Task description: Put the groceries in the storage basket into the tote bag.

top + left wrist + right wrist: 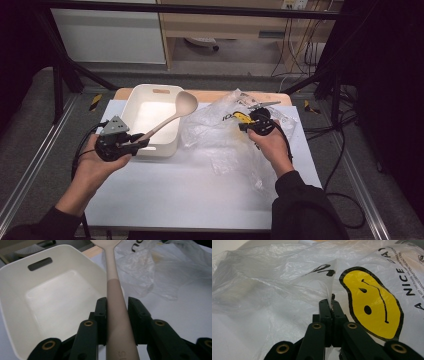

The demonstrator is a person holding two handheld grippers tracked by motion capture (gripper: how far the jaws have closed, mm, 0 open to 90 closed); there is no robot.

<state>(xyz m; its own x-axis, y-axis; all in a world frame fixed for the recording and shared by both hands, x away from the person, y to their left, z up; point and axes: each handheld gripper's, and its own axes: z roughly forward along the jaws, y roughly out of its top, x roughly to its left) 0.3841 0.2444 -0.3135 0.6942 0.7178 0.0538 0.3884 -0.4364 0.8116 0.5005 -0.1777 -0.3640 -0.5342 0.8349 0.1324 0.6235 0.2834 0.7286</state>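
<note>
Gripping the beige long-handled plastic spoon [115,305] low, the left tongs [116,312] risked letting it pivot, while the right tongs [331,305], pinched on the thin clear plastic bag [274,277], could tear it.

Count from my station: one cream rectangular plastic tub [150,125] with a slot handle; one beige long-handled ladle [172,114]; one crumpled clear plastic bag [225,135], carrying one yellow smiley face print [373,303] and black lettering. One white sheet [190,190] covering one wooden tabletop [210,94]. Two black two-jaw grippers of mine: the left gripper [142,144] and the right gripper [241,126]. Two yellow-and-black striped markers [95,102] on the floor, one either side.
</note>
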